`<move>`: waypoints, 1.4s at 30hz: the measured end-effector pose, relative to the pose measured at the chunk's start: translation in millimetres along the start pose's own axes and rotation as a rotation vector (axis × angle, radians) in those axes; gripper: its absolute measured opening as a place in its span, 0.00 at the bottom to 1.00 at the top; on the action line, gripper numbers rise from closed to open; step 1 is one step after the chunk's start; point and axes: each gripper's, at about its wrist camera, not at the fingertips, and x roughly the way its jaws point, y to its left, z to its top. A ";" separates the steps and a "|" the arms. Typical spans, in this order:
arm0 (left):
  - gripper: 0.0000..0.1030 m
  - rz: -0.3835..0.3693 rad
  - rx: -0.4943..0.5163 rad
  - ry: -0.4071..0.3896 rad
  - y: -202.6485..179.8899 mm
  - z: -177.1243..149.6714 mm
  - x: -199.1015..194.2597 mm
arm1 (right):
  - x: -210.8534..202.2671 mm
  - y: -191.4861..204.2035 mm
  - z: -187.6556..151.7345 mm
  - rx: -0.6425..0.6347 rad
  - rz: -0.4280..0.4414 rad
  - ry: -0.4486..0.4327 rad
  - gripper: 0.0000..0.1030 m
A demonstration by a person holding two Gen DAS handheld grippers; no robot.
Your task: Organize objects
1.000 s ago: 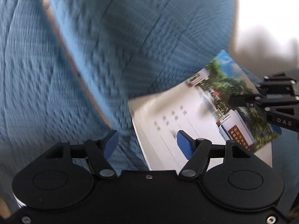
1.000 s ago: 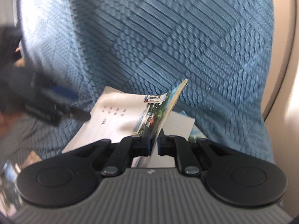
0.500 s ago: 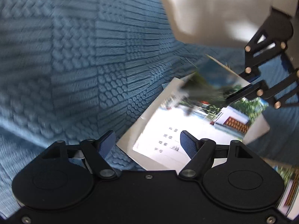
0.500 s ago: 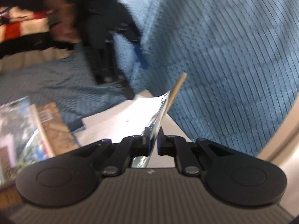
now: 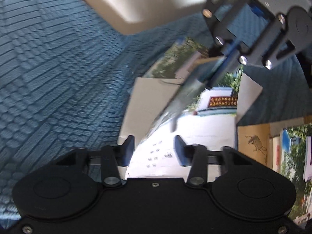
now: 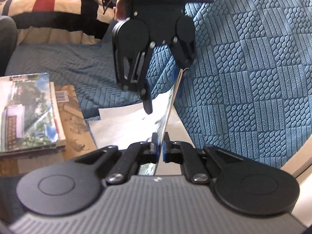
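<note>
A thin booklet [image 6: 169, 105] with a photo cover and white printed pages stands on edge over the blue quilted bedspread [image 6: 253, 68]. My right gripper [image 6: 160, 144] is shut on its near edge. In the left wrist view the right gripper [image 5: 218, 72] pinches the booklet [image 5: 195, 136] from the upper right. My left gripper [image 6: 163, 101] comes down from above and straddles the booklet's far top corner. Its jaws are closing, and the raised cover runs between the pads [image 5: 129, 148] without being pressed. In its own view the left gripper [image 5: 154, 148] hovers over the printed page.
A second photo-cover booklet [image 6: 29, 113] lies on a brown book [image 6: 76, 120] to the left. Loose white sheets [image 6: 120, 120] lie under the held booklet. A red, black and cream striped blanket [image 6: 48, 5] is bunched at the back left. A beige panel [image 5: 146, 3] borders the bed.
The left gripper swung over the booklet's far end and its jaws narrowed. The right gripper rolled with the booklet, bringing the stacked books into its view.
</note>
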 end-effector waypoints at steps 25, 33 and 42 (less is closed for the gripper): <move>0.06 0.037 -0.246 -0.107 4.3 -41.3 0.3 | 33.1 -66.1 -56.4 0.863 0.263 0.022 0.39; 0.05 0.033 -0.355 -0.107 17.1 -57.8 -3.4 | 39.5 -65.1 -78.0 1.075 0.347 -0.027 0.39; 0.05 0.054 -0.430 -0.095 23.8 -77.2 -2.5 | 48.5 -55.7 -81.4 1.195 0.357 -0.037 0.39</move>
